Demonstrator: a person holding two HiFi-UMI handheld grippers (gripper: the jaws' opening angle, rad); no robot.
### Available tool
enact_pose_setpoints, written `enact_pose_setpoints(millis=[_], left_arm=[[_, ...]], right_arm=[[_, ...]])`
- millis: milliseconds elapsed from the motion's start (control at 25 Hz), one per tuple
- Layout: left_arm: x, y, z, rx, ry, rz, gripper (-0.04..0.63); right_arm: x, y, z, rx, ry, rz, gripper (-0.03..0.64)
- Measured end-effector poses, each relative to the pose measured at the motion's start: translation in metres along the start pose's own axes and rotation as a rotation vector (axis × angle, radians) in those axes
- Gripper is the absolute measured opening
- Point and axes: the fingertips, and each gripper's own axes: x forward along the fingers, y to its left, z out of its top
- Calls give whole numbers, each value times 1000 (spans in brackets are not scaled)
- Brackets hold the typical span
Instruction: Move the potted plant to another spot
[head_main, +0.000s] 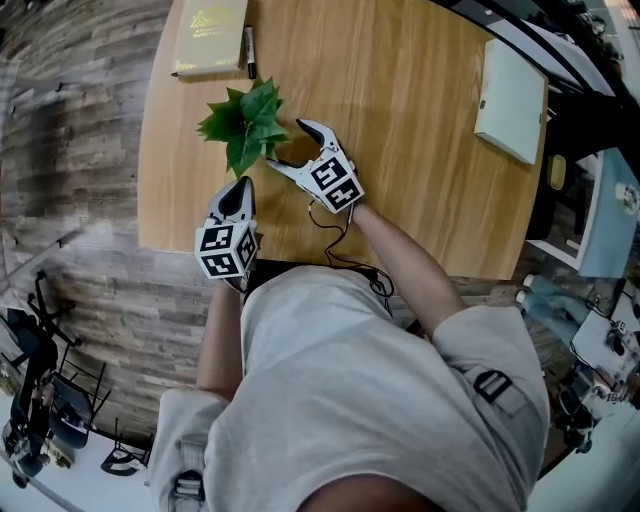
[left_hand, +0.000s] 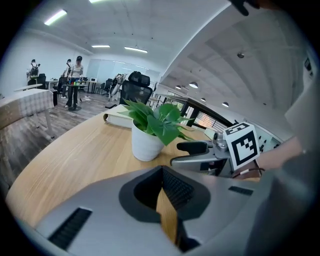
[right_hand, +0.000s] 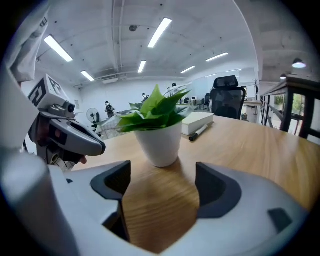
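The potted plant (head_main: 245, 125), green leaves in a small white pot (right_hand: 160, 144), stands on the round wooden table (head_main: 420, 200) near its left side. My right gripper (head_main: 288, 143) is open just to the right of the plant. In the right gripper view the pot sits a little beyond the tips of the right gripper (right_hand: 162, 177), centred on the gap, with nothing between the pads. My left gripper (head_main: 238, 192) is shut and empty, close to the table's near edge and just short of the plant. The left gripper view shows the pot (left_hand: 146, 144) ahead and the right gripper (left_hand: 177, 154) beside it.
A cream book (head_main: 210, 35) and a black pen (head_main: 250, 50) lie at the far left of the table, behind the plant. A pale green notebook (head_main: 512, 100) lies at the right edge. An office chair (left_hand: 135, 90) and people stand far off in the room.
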Motion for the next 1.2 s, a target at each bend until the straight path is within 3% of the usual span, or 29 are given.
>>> enact_pose_setpoints(millis=[560,880,1200], left_arm=[[56,-74,1,139,87,-195,12],[85,-133,1,219,131,-312,12],[100,-181,9,237,139,-381,12]], right_arm=[[-86,-68,-36,144,-35,-297,17],[-149,-95,-68,232,-31,-422,3],[-210,-99,-73,248,-59,-503,3]])
